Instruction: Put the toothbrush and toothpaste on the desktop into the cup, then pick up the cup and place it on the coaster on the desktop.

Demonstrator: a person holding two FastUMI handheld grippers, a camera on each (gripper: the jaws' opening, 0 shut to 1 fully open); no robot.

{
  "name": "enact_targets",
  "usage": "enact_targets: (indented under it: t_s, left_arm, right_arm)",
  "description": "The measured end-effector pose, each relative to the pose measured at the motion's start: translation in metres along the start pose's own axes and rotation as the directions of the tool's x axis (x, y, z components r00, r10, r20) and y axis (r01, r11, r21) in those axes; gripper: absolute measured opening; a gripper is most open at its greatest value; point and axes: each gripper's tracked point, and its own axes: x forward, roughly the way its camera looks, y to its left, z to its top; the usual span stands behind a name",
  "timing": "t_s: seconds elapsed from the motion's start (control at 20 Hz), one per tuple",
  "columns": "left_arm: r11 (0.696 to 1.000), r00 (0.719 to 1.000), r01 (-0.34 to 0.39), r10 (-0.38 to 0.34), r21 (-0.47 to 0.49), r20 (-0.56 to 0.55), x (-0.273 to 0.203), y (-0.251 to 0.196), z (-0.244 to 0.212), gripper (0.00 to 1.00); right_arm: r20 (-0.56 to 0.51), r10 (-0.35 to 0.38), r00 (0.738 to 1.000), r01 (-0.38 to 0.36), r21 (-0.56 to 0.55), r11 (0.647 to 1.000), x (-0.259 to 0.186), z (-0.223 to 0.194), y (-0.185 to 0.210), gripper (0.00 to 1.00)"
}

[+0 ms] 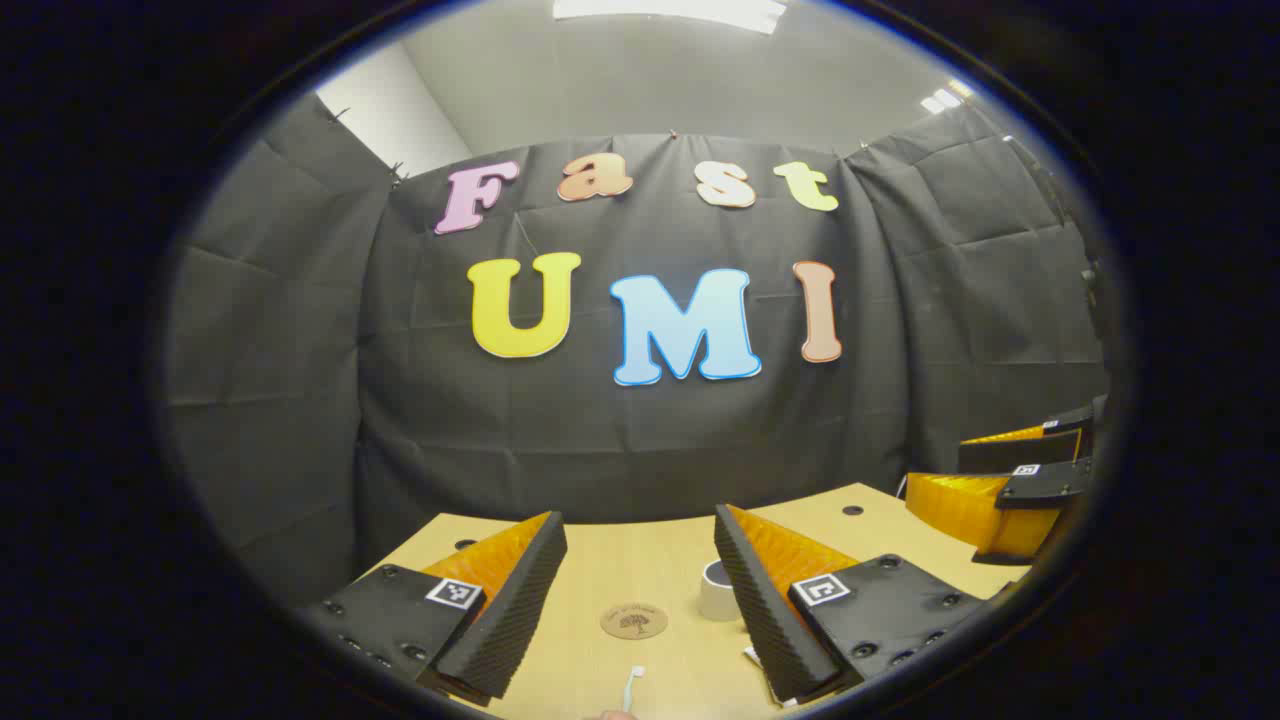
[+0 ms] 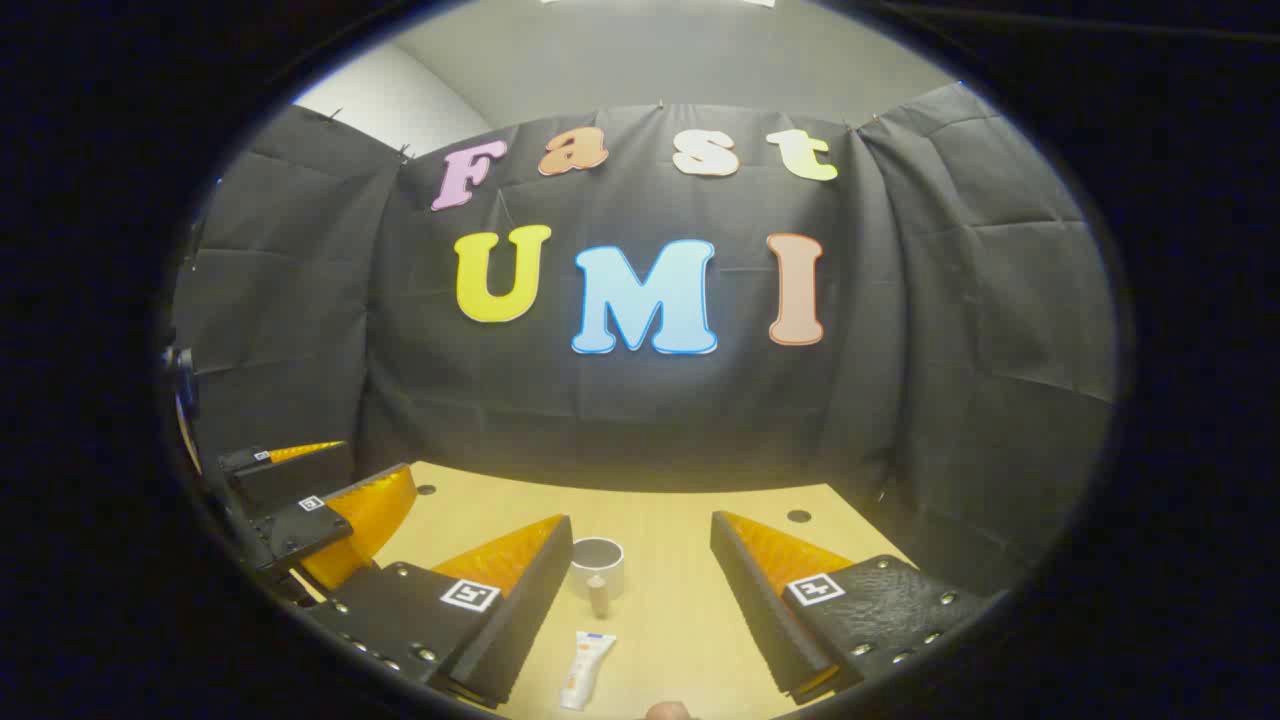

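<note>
Two tools hovered over the table (image 2: 690, 520), both spread wide and gripping nothing. In the left gripper view, the left tool (image 1: 640, 590) framed the coaster (image 1: 634, 621), with the cup (image 1: 717, 589) at its 2 o'clock and the toothbrush (image 1: 632, 686) at 6. In the right gripper view, the right tool (image 2: 640, 590) framed the cup (image 2: 597, 567), its visible inside bare, and the toothpaste (image 2: 585, 669) at its 6 o'clock.

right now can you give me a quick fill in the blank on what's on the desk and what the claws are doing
1. The toothpaste lies flat on the ____, not in the cup.
2. The left claw has its fingers ____, holding nothing.
3. The round coaster has ____ standing on it.
4. The toothbrush lies nearer the camera than the ____.

Missing words: desktop; open; nothing; coaster
</note>
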Motion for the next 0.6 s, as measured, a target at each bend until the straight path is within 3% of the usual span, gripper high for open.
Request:
enact_targets:
  t_s: [0.6]
  left_arm:
    - [0.999, 0.999, -0.005, 0.003, -0.031, -0.033, -0.0014, -0.0008, -0.0054, 0.96]
  right_arm:
    - [-0.031, -0.001, 1.000, 0.001, 0.024, 1.000, 0.0105, -0.0090, 0.0044, 0.89]
